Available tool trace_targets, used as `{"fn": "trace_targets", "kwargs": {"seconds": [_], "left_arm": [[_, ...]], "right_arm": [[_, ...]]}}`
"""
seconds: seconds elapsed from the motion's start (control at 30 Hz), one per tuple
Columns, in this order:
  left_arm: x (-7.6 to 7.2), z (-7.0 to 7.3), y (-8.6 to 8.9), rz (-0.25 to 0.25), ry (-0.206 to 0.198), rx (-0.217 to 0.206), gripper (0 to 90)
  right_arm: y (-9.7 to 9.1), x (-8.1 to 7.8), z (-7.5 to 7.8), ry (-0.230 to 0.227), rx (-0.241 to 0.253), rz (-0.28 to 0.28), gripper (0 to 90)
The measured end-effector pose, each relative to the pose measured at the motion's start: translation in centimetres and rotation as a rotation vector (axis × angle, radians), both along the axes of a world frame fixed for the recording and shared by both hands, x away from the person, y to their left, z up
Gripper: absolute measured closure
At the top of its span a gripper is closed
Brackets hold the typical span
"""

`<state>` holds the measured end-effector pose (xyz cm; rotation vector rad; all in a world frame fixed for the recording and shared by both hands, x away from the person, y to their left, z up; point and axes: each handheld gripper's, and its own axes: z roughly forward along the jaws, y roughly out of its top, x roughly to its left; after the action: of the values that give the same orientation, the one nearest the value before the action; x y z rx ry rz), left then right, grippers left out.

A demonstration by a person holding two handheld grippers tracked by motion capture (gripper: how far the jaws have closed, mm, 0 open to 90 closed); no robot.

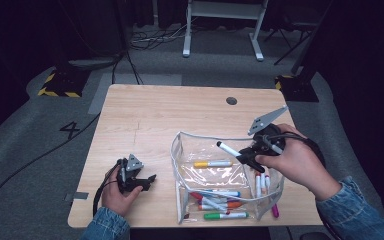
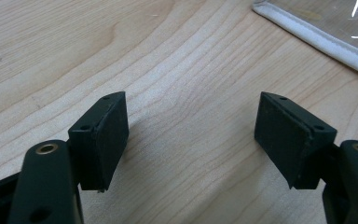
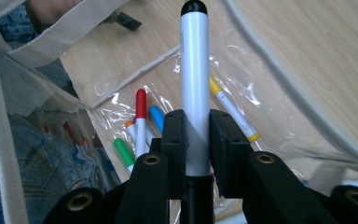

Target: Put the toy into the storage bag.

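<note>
A clear plastic pouch (image 1: 180, 150) with a white zip rim lies open on the wooden table, holding several coloured markers. A yellow-capped marker (image 1: 212, 163) lies across its middle. My right gripper (image 1: 247, 156) hangs over the pouch mouth, shut on a white marker with a black cap (image 3: 195, 88) that points away from the jaws; the same marker (image 1: 228, 149) slants up to the left in the high view. Red, blue and green markers (image 3: 141, 112) lie below it inside the pouch. My left gripper (image 1: 150, 179) rests open on the table left of the pouch, nothing between its pads (image 2: 107, 135).
The pouch's white rim (image 2: 317, 39) lies just beyond the left gripper. A pink marker (image 1: 274, 209) pokes out at the pouch's right end near the table's front edge. A dark round grommet (image 1: 231, 100) is set near the far edge. Bare wood (image 1: 140, 120) spreads left and behind.
</note>
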<state>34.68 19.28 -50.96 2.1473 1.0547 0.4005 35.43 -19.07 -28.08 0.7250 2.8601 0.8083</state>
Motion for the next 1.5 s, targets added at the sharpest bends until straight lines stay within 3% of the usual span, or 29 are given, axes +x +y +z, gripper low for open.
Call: {"fn": "trace_targets", "kwargs": {"seconds": [0.33,0.53,1.0,1.17,1.5], "left_arm": [[0.0,0.0,0.0,0.002,-0.002,0.0,26.5],[0.0,0.0,0.0,0.001,-0.001,0.0,26.5],[0.0,0.0,0.0,0.001,-0.002,0.0,26.5],[0.0,0.0,0.0,0.002,-0.002,0.0,26.5],[0.0,0.0,0.0,0.001,-0.002,0.0,26.5]], "right_arm": [[3.4,0.0,-2.9,0.075,-0.061,0.098,76.9],[4.7,0.1,-4.7,0.114,-0.097,0.127,76.9],[5.9,-0.3,-8.7,0.204,-0.198,0.194,77.0],[6.3,-0.4,-9.8,0.225,-0.238,0.252,76.9],[6.8,-0.2,-11.5,0.234,-0.338,0.307,76.9]]}}
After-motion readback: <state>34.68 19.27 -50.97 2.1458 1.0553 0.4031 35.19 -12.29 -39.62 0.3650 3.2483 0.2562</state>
